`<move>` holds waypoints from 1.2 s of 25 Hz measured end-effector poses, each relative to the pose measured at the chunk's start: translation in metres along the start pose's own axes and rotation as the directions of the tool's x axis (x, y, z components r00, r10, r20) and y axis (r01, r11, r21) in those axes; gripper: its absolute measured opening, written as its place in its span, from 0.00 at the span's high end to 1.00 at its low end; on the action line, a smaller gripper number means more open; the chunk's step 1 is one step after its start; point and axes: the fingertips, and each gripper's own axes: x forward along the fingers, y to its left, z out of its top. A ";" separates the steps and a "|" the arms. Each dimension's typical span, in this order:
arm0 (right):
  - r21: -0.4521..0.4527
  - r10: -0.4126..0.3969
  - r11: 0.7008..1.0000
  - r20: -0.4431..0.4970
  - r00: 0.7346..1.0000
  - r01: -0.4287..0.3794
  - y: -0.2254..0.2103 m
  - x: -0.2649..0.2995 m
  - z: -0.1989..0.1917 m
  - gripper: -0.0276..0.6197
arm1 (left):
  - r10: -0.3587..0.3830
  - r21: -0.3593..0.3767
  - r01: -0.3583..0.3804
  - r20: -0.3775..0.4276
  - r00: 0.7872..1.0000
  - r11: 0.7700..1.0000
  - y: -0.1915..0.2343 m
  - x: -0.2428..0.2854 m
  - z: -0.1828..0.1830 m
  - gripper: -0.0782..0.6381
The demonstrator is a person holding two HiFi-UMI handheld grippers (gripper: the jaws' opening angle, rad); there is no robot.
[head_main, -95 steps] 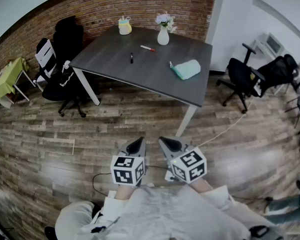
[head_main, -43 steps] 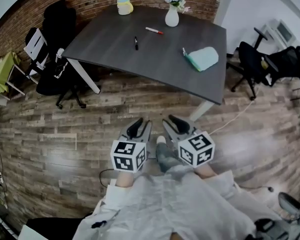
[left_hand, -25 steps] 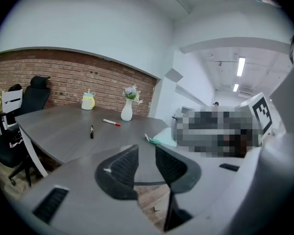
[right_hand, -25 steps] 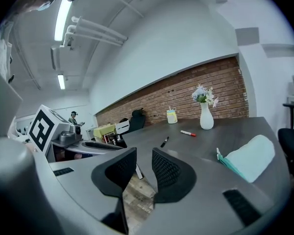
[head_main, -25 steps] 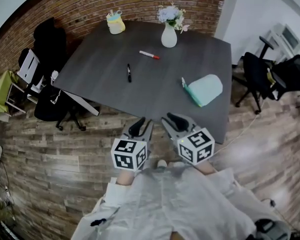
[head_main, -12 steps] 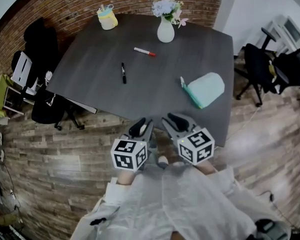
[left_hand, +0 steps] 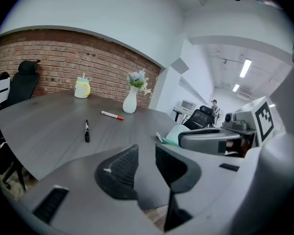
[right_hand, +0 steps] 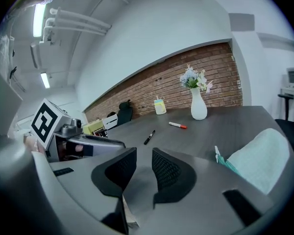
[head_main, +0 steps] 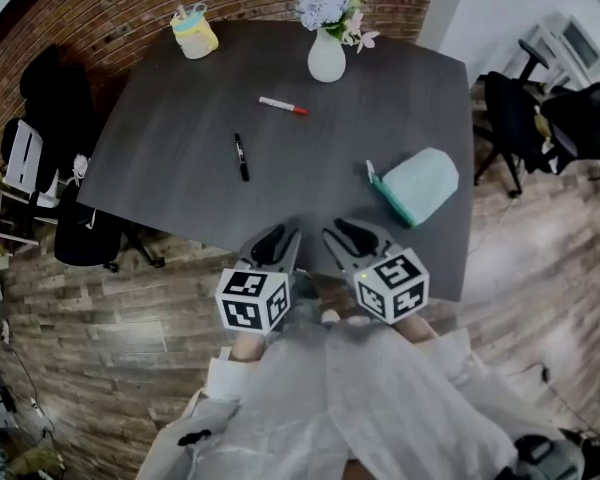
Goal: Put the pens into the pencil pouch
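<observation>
The left gripper and right gripper hang at the near edge of the dark grey counter, jaws apart and empty. The slim black pen lies lengthwise above-left, nearest the left gripper; the mint-green fabric pencil pouch sits upper right.

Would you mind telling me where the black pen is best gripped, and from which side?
Grip the black pen mid-barrel from above, jaws across its width. It lies flat on the table, nothing touching it, its length running roughly away from the person; the open left gripper looks nearer.
</observation>
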 end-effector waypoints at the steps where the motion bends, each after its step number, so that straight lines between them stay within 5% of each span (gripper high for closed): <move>1: -0.003 -0.001 1.000 -0.002 1.000 0.001 -0.001 0.008 0.004 0.81 | -0.005 0.001 0.005 -0.001 1.000 1.000 0.006 0.003 0.004 0.76; 19: 0.032 -0.170 0.985 0.040 0.985 0.168 -0.037 0.121 0.075 0.81 | -0.144 0.083 0.146 -0.030 0.989 0.986 0.117 0.062 0.084 0.76; 30: 0.111 -0.281 0.952 -0.036 0.959 0.284 -0.045 0.110 0.039 0.81 | -0.265 0.086 0.276 -0.124 0.956 0.957 0.103 0.088 0.064 0.76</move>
